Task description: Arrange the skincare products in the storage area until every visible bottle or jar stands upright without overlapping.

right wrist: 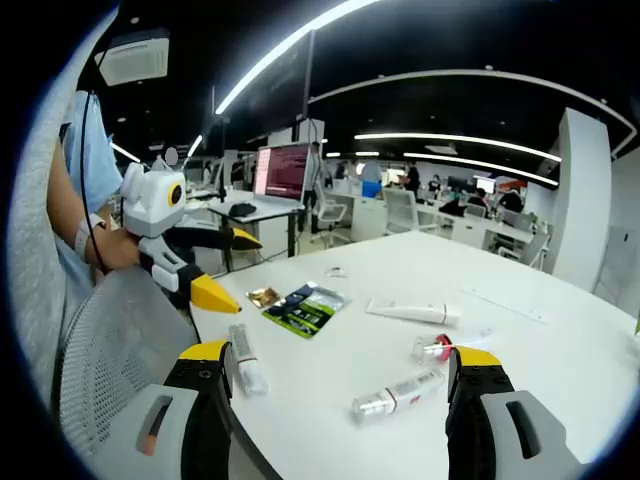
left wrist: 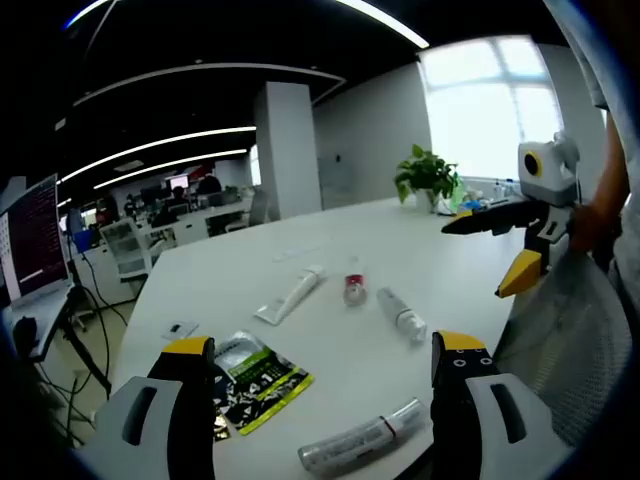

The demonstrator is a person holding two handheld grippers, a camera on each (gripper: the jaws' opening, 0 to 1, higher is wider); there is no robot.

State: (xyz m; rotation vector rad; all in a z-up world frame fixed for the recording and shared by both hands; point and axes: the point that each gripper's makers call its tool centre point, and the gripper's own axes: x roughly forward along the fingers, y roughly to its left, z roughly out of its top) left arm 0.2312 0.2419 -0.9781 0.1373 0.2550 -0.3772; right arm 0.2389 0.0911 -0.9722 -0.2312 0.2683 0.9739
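Several skincare items lie flat on the white table (left wrist: 330, 240): a white tube (left wrist: 290, 296), a small pink-capped item (left wrist: 354, 290), a clear tube (left wrist: 402, 313) and a longer tube (left wrist: 360, 440) near the front edge. My left gripper (left wrist: 324, 345) is open above that near edge, with nothing between its fingers. My right gripper (left wrist: 480, 255) hangs open off the table's right side. In the right gripper view the right gripper (right wrist: 340, 355) is open over the table edge, facing a clear tube (right wrist: 247, 358), a long tube (right wrist: 400, 392), the pink-capped item (right wrist: 432, 348) and the white tube (right wrist: 412, 312). The left gripper (right wrist: 232, 268) is open at the left.
A green-and-black sachet (left wrist: 258, 378) (right wrist: 305, 307) and a small gold sachet (right wrist: 264, 296) lie on the table. A small card (left wrist: 180, 328) sits near the left edge. A grey mesh chair back (left wrist: 570, 330) (right wrist: 120, 340) stands close by. A potted plant (left wrist: 428, 175) stands at the far end.
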